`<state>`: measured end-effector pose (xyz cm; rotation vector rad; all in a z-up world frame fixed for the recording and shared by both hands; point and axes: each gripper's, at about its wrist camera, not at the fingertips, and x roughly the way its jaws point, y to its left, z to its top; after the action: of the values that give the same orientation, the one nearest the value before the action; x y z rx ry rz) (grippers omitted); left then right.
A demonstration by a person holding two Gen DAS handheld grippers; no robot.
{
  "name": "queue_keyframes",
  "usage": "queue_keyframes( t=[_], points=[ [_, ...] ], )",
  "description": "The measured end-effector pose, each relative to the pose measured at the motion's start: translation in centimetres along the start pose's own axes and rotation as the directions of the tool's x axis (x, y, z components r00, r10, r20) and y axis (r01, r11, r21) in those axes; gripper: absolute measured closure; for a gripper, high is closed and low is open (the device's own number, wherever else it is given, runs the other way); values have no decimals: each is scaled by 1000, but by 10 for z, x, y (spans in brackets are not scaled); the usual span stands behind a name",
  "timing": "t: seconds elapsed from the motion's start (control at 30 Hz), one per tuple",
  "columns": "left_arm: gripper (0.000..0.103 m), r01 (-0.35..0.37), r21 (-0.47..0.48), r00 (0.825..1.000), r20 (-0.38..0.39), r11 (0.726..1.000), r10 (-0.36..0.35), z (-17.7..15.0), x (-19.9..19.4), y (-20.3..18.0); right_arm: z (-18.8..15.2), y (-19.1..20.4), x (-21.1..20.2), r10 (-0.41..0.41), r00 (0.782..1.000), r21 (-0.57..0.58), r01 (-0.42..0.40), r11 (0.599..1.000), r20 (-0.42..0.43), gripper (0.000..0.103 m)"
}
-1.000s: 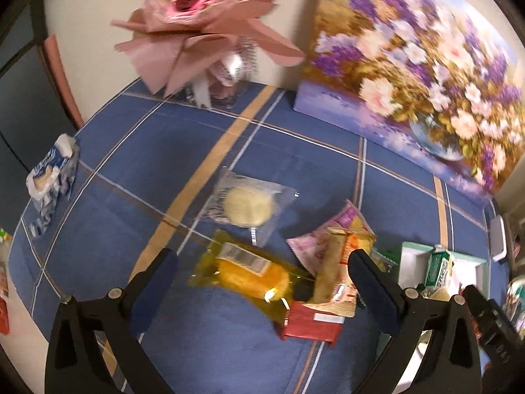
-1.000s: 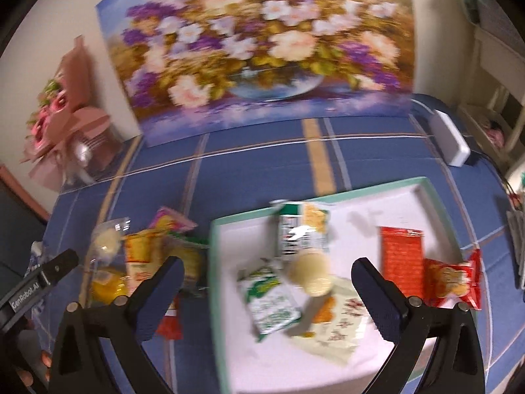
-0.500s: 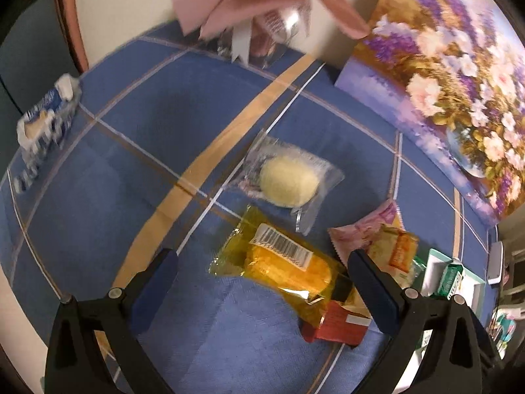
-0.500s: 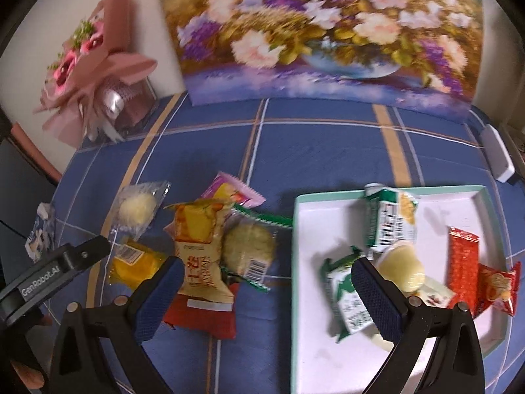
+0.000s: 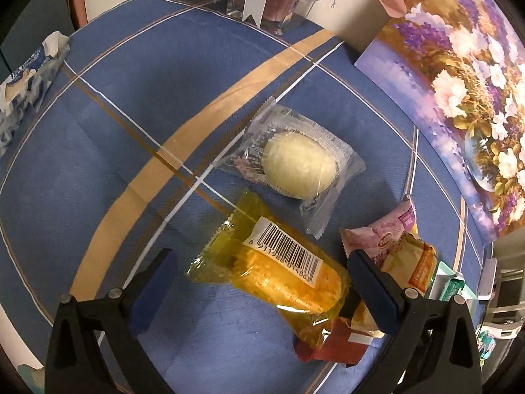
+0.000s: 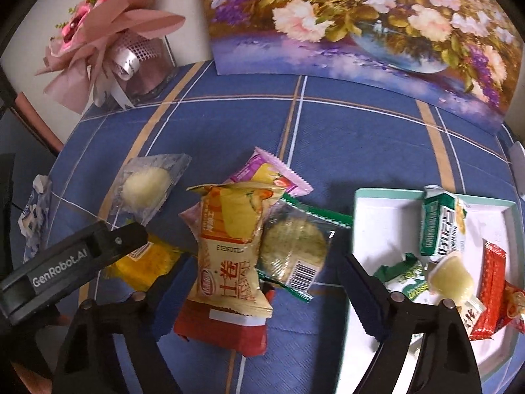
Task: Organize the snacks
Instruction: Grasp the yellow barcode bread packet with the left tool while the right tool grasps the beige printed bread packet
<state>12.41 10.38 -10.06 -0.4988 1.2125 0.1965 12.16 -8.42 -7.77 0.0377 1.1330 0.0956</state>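
Loose snacks lie in a pile on the blue checked cloth. My left gripper [image 5: 262, 285] is open and hangs low over the yellow corn packet [image 5: 279, 272], one finger on each side of it. A clear-wrapped pale cake [image 5: 300, 169] lies just beyond. My right gripper [image 6: 265, 287] is closing around the orange chip bag [image 6: 229, 246] and the clear cookie pack [image 6: 295, 249], its pads apart from both. A red packet [image 6: 223, 331] lies under the chip bag, a pink one [image 6: 262, 170] behind. The white tray [image 6: 370, 193] at the right holds several snacks.
A wrapped pink bouquet [image 6: 108, 32] and a flower painting [image 6: 361, 16] stand along the back wall. A crumpled blue-and-white wrapper [image 5: 29, 75] lies at the cloth's left edge. A white device [image 6: 518, 167] sits at the far right, beyond the tray.
My right gripper has swung left from over the tray to over the pile and narrowed a little. My left gripper has sunk closer onto the yellow packet.
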Motion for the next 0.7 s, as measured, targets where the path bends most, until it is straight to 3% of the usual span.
queue_keyframes(
  t=[0.4,0.63,0.7],
  points=[
    [0,-34,0,999,-27,999,34,7,26,-5,-2,8,15,11,1000,-15,-11,1000,-23,27],
    [1,-43,-22,999,-33,999,42,5,24,4,-3,1,12,31,999,5,-31,1000,-16,50],
    [7,-17,-38,999,-41,999,16,5,26,6,-3,0,12,41,999,11,-41,999,-18,55]
  ],
)
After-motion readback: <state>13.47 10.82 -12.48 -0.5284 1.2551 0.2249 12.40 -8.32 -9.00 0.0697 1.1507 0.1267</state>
